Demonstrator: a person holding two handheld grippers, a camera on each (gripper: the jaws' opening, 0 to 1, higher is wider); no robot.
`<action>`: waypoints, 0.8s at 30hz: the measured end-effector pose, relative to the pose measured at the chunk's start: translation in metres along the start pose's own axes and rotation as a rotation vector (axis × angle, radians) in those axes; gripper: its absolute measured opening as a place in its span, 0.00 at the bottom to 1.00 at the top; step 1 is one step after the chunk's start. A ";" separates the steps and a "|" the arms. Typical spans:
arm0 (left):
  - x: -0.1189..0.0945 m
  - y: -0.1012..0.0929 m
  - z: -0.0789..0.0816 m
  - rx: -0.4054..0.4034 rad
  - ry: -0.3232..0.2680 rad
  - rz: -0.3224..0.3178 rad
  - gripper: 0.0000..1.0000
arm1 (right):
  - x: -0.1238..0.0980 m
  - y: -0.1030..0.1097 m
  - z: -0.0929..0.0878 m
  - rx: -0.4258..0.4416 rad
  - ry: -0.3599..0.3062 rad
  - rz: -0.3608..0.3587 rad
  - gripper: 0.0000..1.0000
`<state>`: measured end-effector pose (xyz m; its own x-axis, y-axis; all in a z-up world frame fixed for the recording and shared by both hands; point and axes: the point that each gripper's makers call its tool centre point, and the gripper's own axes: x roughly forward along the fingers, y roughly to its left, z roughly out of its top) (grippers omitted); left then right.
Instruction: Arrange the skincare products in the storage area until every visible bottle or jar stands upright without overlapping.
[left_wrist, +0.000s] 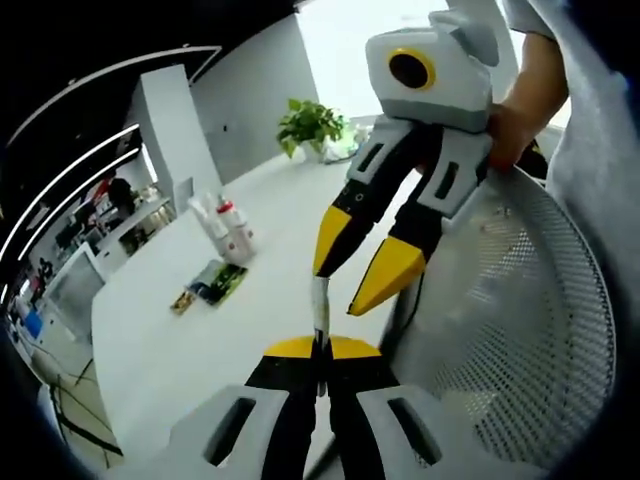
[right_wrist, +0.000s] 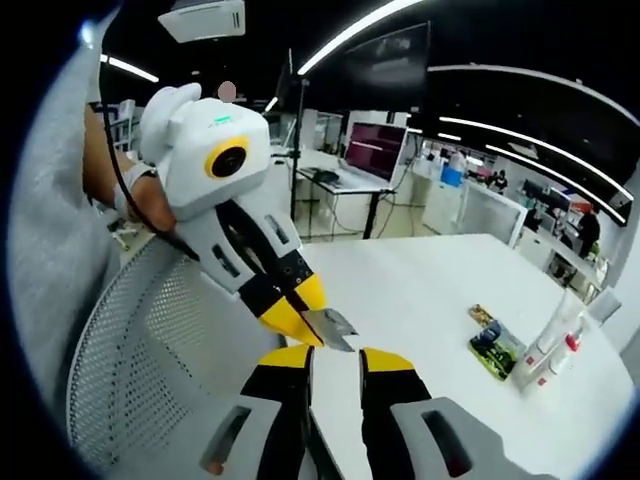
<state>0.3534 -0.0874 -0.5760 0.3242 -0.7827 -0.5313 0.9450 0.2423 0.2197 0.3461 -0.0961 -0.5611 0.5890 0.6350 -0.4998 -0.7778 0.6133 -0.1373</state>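
Inspector: Currently the left gripper (left_wrist: 322, 345) has its yellow-tipped fingers pressed together on a thin, flat, silvery sachet-like strip (left_wrist: 320, 308). In the right gripper view the same left gripper (right_wrist: 300, 322) holds that strip (right_wrist: 330, 326) out just above the right gripper (right_wrist: 335, 362), whose fingers stand spread and empty.

Clerk: And the right gripper, as the left gripper view has it?

Inspector: The right gripper (left_wrist: 360, 275) hangs over the strip, fingers apart, touching nothing. A person's hand (left_wrist: 512, 135) holds it from behind. Both tools are over a grey perforated mesh chair back (left_wrist: 540, 310), at the edge of the white desk (left_wrist: 190, 340).

Clerk: Where are the skincare products?

Inspector: Well apart from both grippers. A small cluster of white bottles with red caps (left_wrist: 228, 228) stands upright far out on the desk, with a dark green flat packet (left_wrist: 218, 282) lying beside them. The right gripper view shows the same bottles (right_wrist: 552, 352) and packet (right_wrist: 496, 350).

Clerk: Risks?

Inspector: In his judgement the strip is gripped by one narrow end; a transfer between fingers could let it slip onto the chair or floor, out of the workspace. A long reach to the bottles could topple them, standing close together as they do.

Clerk: Any legible writing?

Inspector: None. Labels on the bottles and packet are too small to read.
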 end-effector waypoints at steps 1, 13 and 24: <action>0.000 -0.001 0.000 0.003 0.002 -0.005 0.00 | 0.000 0.001 0.000 -0.007 0.001 0.001 0.09; 0.002 -0.009 -0.006 -0.015 0.034 -0.048 0.00 | -0.001 0.007 -0.009 -0.003 0.048 0.021 0.06; 0.006 -0.020 -0.020 0.051 0.107 -0.095 0.00 | 0.003 0.016 -0.018 -0.170 0.131 0.017 0.00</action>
<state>0.3378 -0.0855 -0.5999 0.2385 -0.7344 -0.6355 0.9691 0.1380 0.2042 0.3308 -0.0929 -0.5803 0.5506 0.5716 -0.6083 -0.8198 0.5077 -0.2649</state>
